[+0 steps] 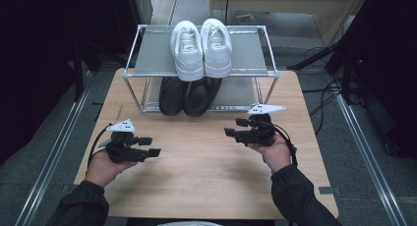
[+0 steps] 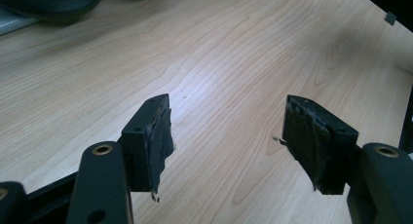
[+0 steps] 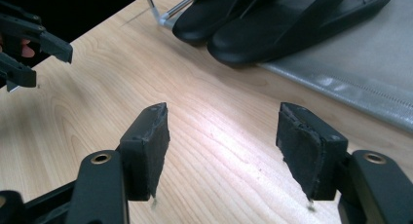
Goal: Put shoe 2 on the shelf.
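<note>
A metal shoe rack (image 1: 147,72) stands at the far side of the wooden table (image 1: 201,177). A pair of white sneakers (image 1: 201,48) rests on its upper shelf. Under them a pair of black shoes (image 1: 189,96) (image 3: 282,19) sits on the lower shelf, toes toward me. My left gripper (image 1: 150,146) (image 2: 229,141) hovers over the table at the left, open, with bare wood between its jaws. My right gripper (image 1: 236,128) (image 3: 224,146) is held at the right, open and empty, near the rack's front. The left gripper (image 3: 29,48) also shows far off in the right gripper view.
Bare wood lies between the two grippers and in front of the rack. Metal floor rails (image 1: 54,152) run along both sides of the table. Cables (image 1: 324,93) lie on the floor at the right, and dark equipment stands at both sides.
</note>
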